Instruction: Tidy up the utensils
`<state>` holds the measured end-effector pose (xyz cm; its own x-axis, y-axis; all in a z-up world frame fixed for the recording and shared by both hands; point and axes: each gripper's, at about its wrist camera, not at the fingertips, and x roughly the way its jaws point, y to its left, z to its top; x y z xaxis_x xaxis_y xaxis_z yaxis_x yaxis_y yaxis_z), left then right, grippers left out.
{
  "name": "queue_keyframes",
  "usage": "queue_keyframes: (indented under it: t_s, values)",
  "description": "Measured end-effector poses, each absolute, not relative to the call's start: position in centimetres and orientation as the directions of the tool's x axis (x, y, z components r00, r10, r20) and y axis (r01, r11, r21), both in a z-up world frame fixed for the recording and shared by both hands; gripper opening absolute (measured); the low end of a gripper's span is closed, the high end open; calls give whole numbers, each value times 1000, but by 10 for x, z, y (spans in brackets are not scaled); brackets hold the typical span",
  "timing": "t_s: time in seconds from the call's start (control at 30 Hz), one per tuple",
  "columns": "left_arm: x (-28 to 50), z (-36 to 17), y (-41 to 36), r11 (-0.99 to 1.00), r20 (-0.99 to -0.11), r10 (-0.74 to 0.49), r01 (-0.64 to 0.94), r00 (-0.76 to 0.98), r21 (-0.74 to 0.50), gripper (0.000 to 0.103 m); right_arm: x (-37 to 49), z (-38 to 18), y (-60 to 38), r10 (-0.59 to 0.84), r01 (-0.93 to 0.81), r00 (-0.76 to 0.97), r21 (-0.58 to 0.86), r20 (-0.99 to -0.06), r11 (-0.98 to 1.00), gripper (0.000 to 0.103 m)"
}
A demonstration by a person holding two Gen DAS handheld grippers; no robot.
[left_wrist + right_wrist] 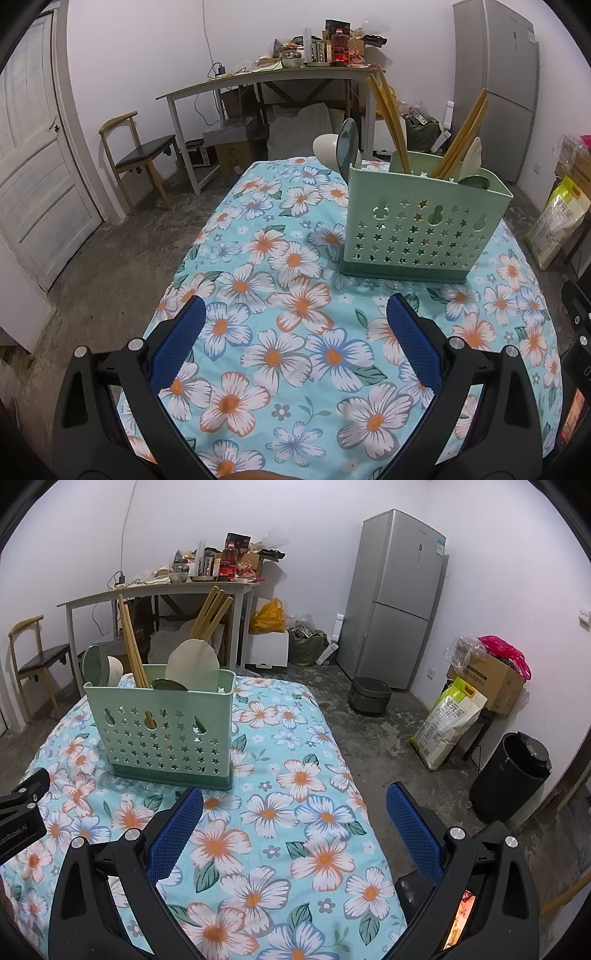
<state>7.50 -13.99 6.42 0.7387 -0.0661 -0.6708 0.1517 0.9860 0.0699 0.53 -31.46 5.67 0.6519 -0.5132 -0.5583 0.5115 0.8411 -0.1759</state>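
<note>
A: We are holding the left gripper (295,314) low over the counter (258,369), which is wearing a pale blue cloth with white and orange flowers. Its blue-padded fingers (177,339) are standing wide apart with nothing between them.

B: Same on our side. The right gripper (295,805) is hovering over the cloth too, fingers (413,830) spread and carrying nothing. We are seeing part of the left gripper's black body at the left edge of the right wrist view.

A: The utensil holder (417,232) is sitting upright on the counter, ahead of us and a little to the right. It is mint green with star-shaped cut-outs and a darker green base.

B: For us it is ahead and to the left. We are counting two clusters of wooden chopsticks (210,616) leaning out of it in opposite directions (exact number hard to call).

A: Agreed. Spoons are poking out as well: a dark green spoon (349,142) and a cream spoon (325,147) are showing at the holder's left end.

B: And a broad cream spoon (192,664) is standing up near the right end, with another green bowl just below it. Which compartments they are sitting in, we cannot tell.

A: Beyond the counter we are seeing a cluttered desk (258,77), a wooden chair (144,155) and a grey fridge (399,598).
</note>
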Motion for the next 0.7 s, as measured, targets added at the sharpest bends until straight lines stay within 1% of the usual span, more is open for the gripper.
queue_keyframes:
  t_s: [0.7]
  values:
    - [74, 65, -140, 985, -670, -69, 156, 739, 70, 95, 4, 58, -315, -512, 514, 653, -171, -558, 841, 97]
